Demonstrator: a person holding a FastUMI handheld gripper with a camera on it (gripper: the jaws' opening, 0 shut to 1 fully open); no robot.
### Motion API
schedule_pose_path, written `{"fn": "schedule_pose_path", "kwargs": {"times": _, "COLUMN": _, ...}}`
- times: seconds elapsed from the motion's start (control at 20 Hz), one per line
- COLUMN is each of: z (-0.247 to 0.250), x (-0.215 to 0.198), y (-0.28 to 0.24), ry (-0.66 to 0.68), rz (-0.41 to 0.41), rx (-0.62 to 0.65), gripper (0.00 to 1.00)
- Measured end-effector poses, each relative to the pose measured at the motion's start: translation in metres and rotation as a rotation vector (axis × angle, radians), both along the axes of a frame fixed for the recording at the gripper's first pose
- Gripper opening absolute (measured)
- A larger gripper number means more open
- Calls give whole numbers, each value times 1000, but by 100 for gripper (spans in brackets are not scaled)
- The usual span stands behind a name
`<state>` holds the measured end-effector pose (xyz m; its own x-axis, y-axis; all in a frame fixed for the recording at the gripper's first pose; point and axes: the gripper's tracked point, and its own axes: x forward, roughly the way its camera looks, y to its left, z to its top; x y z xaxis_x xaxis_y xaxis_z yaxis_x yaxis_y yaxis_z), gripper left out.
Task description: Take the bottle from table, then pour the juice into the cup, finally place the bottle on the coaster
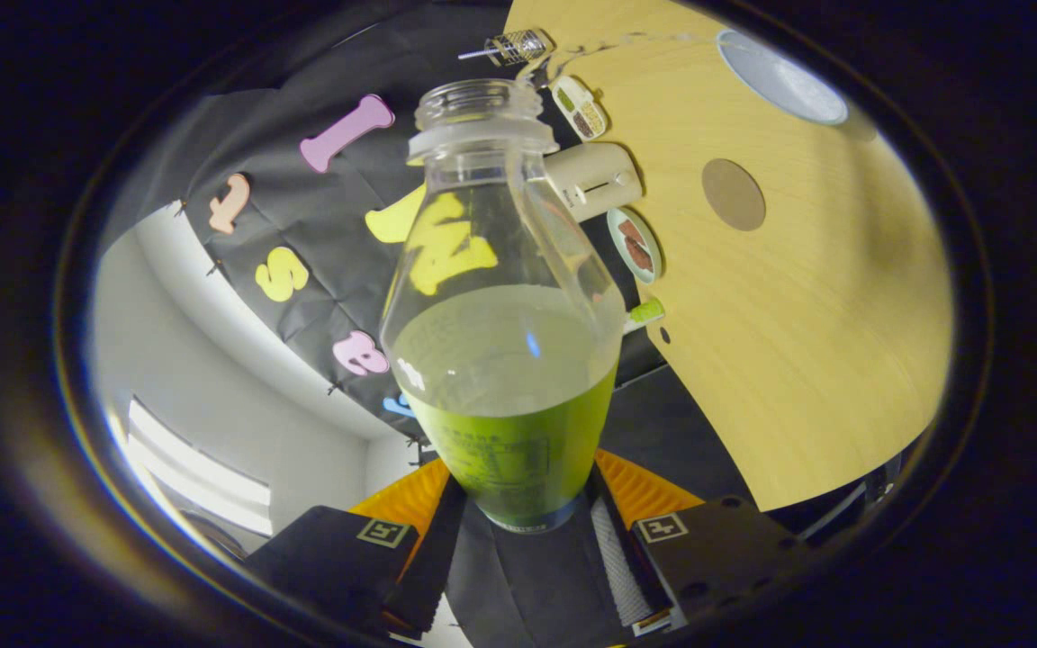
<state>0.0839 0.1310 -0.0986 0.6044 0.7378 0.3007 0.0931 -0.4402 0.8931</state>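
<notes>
The tool (518, 526) is clamped on the bottle (505, 306), one finger pressed to each side of its base, and the bottle fills the space between and just ahead of the fingers. It is a clear bottle with no cap on its mouth, and green juice (509, 405) sits in roughly its lower half; the liquid's top lies at an angle to the bottle's walls, so the bottle is tipped. The whole scene looks rolled over, with the wooden surface (807, 360) standing up on the far side of the bottle rather than lying under it.

Out on that surface, well apart from the bottle, lies a round brown coaster (733, 193). Farther beyond it is a pale round rim that may be the cup (781, 76), though I cannot be sure. Along the surface's edge, close behind the bottle's neck, stands a row of clutter: a cream boxy item (595, 180), a small dish with something brown in it (635, 245), another small tray with sections (579, 106), a wire mesh item (518, 45), and a green-tipped stub (644, 312) just beside the bottle's shoulder. Behind the bottle hangs the booth's black cloth wall (320, 234).
</notes>
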Motion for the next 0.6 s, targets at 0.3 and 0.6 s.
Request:
{"fn": "schedule_pose_path", "kwargs": {"times": 0.3, "z": 5, "x": 0, "y": -2, "ry": 13, "rz": -6, "rx": 20, "gripper": 76}}
{"fn": "schedule_pose_path", "kwargs": {"times": 0.6, "z": 9, "x": 1, "y": -4, "ry": 27, "rz": -12, "rx": 29, "gripper": 76}}
